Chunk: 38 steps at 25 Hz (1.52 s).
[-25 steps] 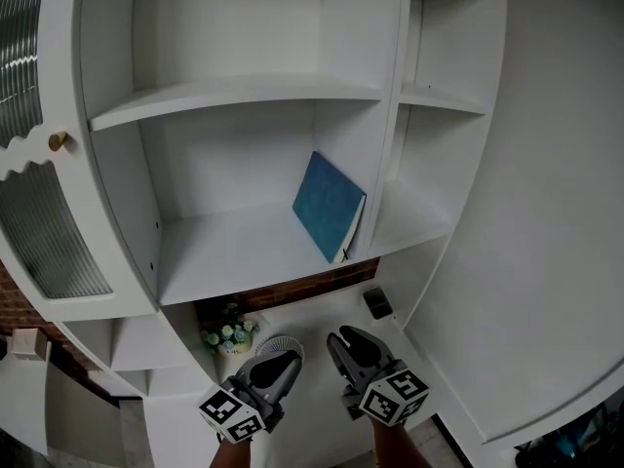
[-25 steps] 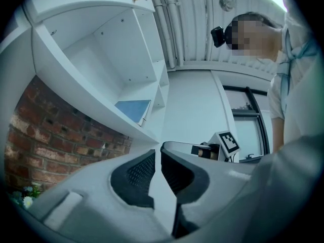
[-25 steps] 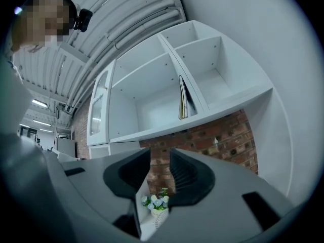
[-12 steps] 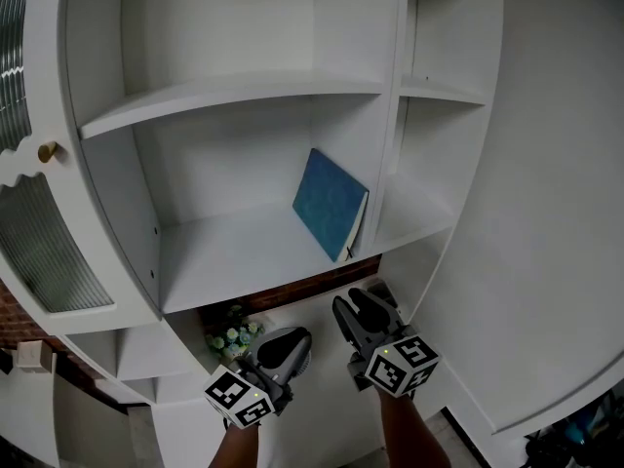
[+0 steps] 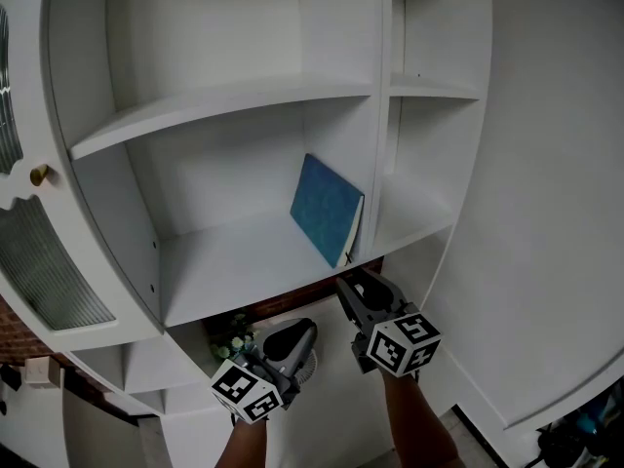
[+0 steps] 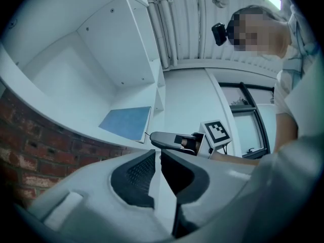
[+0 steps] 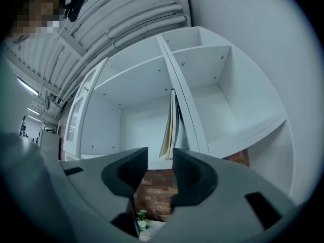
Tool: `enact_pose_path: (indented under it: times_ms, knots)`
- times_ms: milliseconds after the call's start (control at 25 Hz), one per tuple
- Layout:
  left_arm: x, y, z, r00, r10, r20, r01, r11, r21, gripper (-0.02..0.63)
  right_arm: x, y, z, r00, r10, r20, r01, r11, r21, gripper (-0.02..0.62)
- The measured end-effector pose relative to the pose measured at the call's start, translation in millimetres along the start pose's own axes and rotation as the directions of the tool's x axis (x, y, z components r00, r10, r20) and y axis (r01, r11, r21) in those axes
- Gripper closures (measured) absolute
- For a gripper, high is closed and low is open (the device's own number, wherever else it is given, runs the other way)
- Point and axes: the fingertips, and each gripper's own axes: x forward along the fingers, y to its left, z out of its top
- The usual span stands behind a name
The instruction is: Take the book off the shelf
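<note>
Inspection of the white shelving unit: the book point(image 5: 327, 209), blue-covered, stood on the middle shelf point(image 5: 224, 261) at the right end of its compartment. It was tilted, leaning toward the upright divider point(image 5: 375, 115), with its lower corner close to the shelf's front edge. Open board ran from the book leftward to the compartment's side wall, and the shelf above sat well clear of the book's top.

The right claw point(image 5: 359, 291) was held just under the shelf's front edge, directly below the book and apart from it. Its jaws had just been opening and stood apart with nothing between them. In the right gripper view the book point(image 7: 169, 128) showed edge-on beyond the gap.

The left claw point(image 5: 292, 341) was lower and further left, below the shelf. Its jaws were drawn together to a thin slit, holding nothing. A strip of brick wall point(image 5: 312, 291) ran beneath the shelf, with a small bunch of flowers point(image 5: 229, 334) near the left claw
</note>
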Motion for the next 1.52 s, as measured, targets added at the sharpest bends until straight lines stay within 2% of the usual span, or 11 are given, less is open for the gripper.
enact_pose_path:
  times_ms: [560,1080,1520]
  knots:
    - [12.3,5.9,5.2,1.000,-0.003,0.005,0.003,1.000,-0.002,0.581,24.4,-12.6,10.9,1.000,-0.020,-0.020,0.020,1.000,-0.002,0.420]
    - [10.9,12.5,4.2,1.000,0.000,0.006,0.000,1.000,-0.010,0.581,45.6,-14.6,18.2,0.994,-0.080,-0.075,0.081,0.997,0.010,0.420]
    - [6.6,15.9,4.0,1.000,-0.004,0.008,0.004,1.000,-0.015,0.581,53.8,-17.7,18.0,0.989,-0.115,-0.098,0.119,0.993,0.029,0.491]
